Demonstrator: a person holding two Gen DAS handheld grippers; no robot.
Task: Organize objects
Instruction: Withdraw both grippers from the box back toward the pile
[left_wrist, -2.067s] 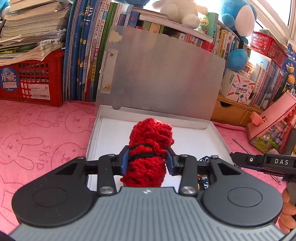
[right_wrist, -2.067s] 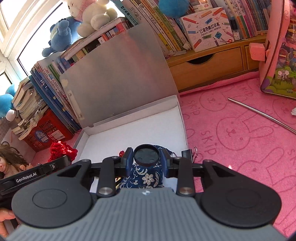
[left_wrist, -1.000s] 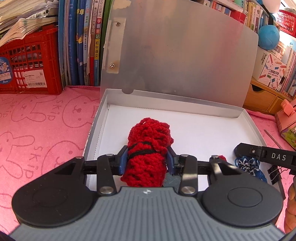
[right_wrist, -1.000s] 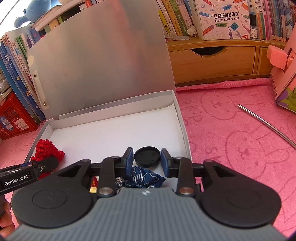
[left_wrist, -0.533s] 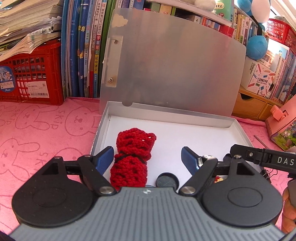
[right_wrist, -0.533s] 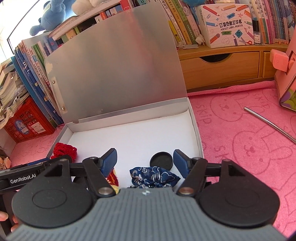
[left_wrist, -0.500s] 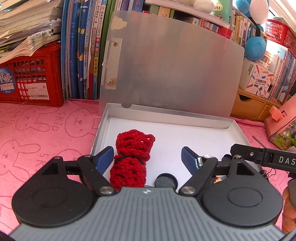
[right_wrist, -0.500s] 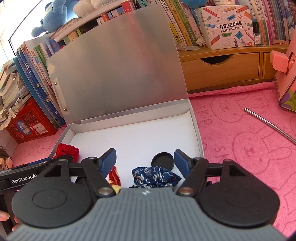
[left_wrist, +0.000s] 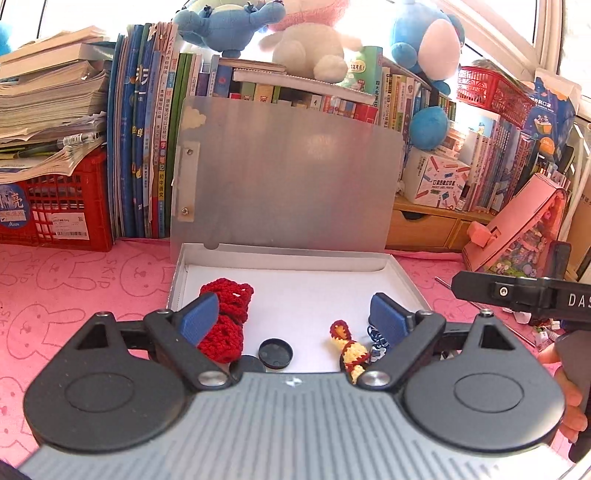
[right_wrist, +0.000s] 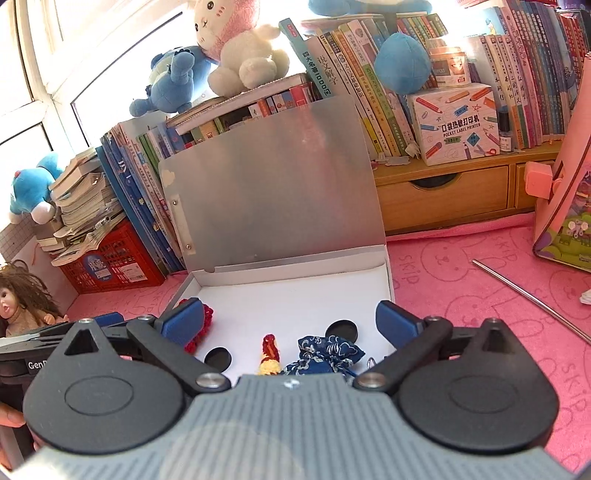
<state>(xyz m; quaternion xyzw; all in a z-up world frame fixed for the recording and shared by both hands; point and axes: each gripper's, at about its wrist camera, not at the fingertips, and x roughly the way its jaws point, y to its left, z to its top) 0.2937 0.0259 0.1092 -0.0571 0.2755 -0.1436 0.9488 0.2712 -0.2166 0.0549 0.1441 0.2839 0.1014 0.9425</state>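
Inside the open box (left_wrist: 402, 275), seen from our left wrist, the red crochet roll (left_wrist: 225, 321) lay at the left wall, two black caps (left_wrist: 276, 353) beside it. Our left gripper (left_wrist: 291, 314) was opening, gripping nothing. From our right wrist, the blue pouch (right_wrist: 328, 352) lay at the box's near edge; our right gripper (right_wrist: 290, 319) was opening, gripping nothing.
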